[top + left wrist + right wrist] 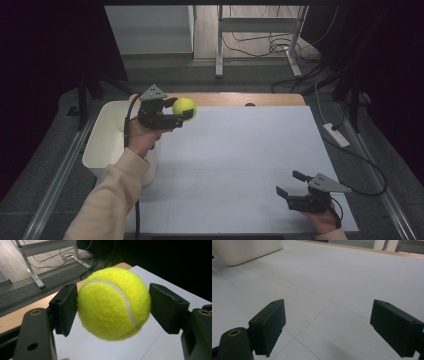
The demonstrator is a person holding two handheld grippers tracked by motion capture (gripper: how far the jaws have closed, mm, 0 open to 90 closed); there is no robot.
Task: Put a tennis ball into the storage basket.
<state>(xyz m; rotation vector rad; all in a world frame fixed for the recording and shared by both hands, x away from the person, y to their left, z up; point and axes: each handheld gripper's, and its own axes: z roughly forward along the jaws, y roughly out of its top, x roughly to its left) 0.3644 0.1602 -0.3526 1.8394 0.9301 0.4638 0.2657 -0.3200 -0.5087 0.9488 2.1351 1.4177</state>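
Observation:
A yellow tennis ball (pixel 184 106) hangs above the table's far left part, held in my left gripper (pixel 183 111). In the left gripper view the ball (pixel 113 303) sits between the two black pads (pixel 65 308), which press on its sides, so my left gripper (pixel 113 305) is shut on it. My right gripper (pixel 291 183) rests low near the table's front right corner, jaws wide apart. In the right gripper view my right gripper (pixel 327 328) has only the white tabletop between its pads.
A white bin (pixel 102 137) stands at the table's left edge, just under and beside my left hand; its wall (pixel 244 250) is at the top left of the right gripper view. A white mat (pixel 240 165) covers the wooden table (pixel 260 99). Cables and a metal frame lie on the floor beyond.

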